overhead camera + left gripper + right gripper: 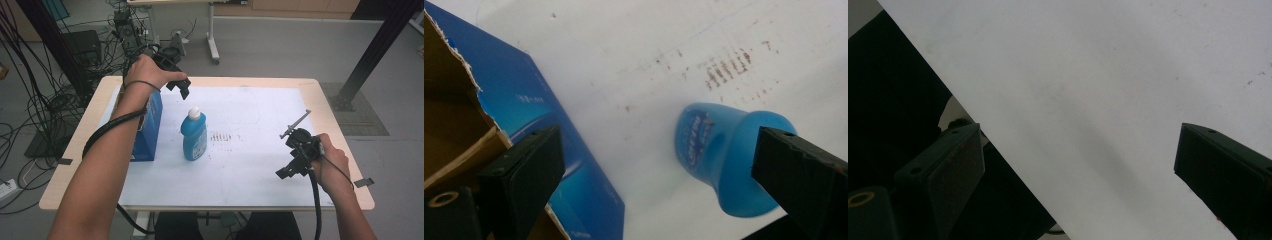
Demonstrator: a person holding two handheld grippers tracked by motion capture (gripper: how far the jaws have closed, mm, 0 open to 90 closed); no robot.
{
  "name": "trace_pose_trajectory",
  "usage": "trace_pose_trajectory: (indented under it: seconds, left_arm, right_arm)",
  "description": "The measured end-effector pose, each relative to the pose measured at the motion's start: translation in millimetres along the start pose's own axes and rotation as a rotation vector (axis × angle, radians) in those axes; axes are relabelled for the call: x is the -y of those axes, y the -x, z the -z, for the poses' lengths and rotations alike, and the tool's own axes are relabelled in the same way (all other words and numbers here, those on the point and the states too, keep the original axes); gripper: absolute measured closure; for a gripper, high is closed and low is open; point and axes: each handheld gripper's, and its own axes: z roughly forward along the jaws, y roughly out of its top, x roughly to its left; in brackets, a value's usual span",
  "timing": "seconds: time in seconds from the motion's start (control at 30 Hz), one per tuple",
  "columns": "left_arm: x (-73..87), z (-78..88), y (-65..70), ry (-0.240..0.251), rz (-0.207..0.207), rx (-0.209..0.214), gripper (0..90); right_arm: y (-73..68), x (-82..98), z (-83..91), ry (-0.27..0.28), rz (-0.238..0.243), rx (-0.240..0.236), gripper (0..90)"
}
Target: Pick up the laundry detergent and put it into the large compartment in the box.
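A blue bottle (194, 135) with a white cap stands upright near the middle of the white sheet. To its left stands an open blue carton (149, 127). My left gripper (181, 86) hovers above the table's far left part, behind the bottle, open and empty. In the left gripper view the bottle (724, 155) lies between and beyond the wide-apart jaws, and the carton (529, 120) with its torn brown flap is at left. My right gripper (287, 172) is held low over the sheet at the right front, open, with nothing between its jaws.
The white sheet (250, 165) covers most of the wooden table (330, 100); it bears a patch of brown marks (222, 136) right of the bottle. The sheet's front edge (998, 150) runs diagonally under the right gripper. Cables and equipment lie on the floor at far left.
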Motion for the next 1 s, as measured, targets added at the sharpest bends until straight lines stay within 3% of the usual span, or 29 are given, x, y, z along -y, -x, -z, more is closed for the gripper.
trace_pose_trajectory:
  seconds: [0.3,0.47,0.57,0.77,1.0]
  left_arm:
    - [4.4,18.7,14.9,0.014,-0.009,0.007,7.4]
    - [6.5,24.2,26.7,0.020,-0.031,0.036,7.4]
    - [7.5,25.7,33.9,0.022,-0.048,0.052,7.4]
    - [8.6,27.7,46.7,0.025,-0.071,0.047,7.3]
    - [9.9,24.2,51.4,0.020,-0.088,0.082,6.7]
  right_arm:
    - [-1.0,0.8,2.7,0.005,0.003,0.005,5.5]
    - [-1.2,2.1,3.2,0.006,0.005,0.007,5.5]
    - [-1.6,2.4,3.5,0.006,0.006,0.009,5.5]
    - [-2.2,2.7,3.3,0.011,0.011,0.005,5.5]
    - [-3.3,4.4,3.6,0.014,0.006,0.008,5.4]
